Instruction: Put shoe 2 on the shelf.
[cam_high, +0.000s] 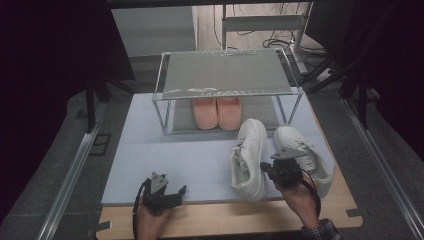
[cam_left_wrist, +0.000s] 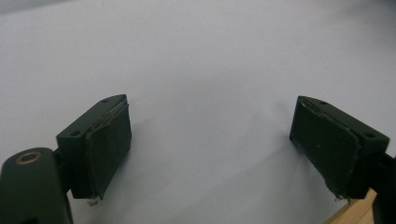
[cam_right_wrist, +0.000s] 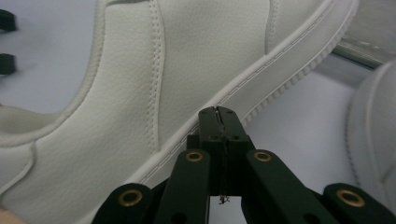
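My right gripper (cam_right_wrist: 219, 112) has its jaws pressed fully together with nothing between them, the tips right at the sole edge of the left white sneaker (cam_high: 248, 160), which lies tipped on its side on the pale mat (cam_high: 150, 150) covering the table (cam_high: 225, 217). In the right gripper view I cannot tell whether the tips touch the sole or hang just short of it. The other white sneaker (cam_high: 305, 152) stands upright just beside it, on the far side of my right hand. My left gripper (cam_high: 161, 192) rests near the front edge of the mat, jaws spread wide and empty, well apart from both shoes.

The risks, as I judge them: closed jaws can only push, so a nudge low on the sole may slide the sneaker across the smooth mat instead of righting it, or shove it into its neighbour. If I then open to grasp, the rounded upper could slip out of the flat pads.

The sneaker's upper is pebbled, leather-like material with stitched seams; the sole is thick, with a ribbed band along its rim and a stitched line above it. Behind the shoes stands a metal-framed rack (cam_high: 162, 95) with a grey top shelf, and a pair of soft-looking peach slippers (cam_high: 216, 112) sits side by side beneath it.
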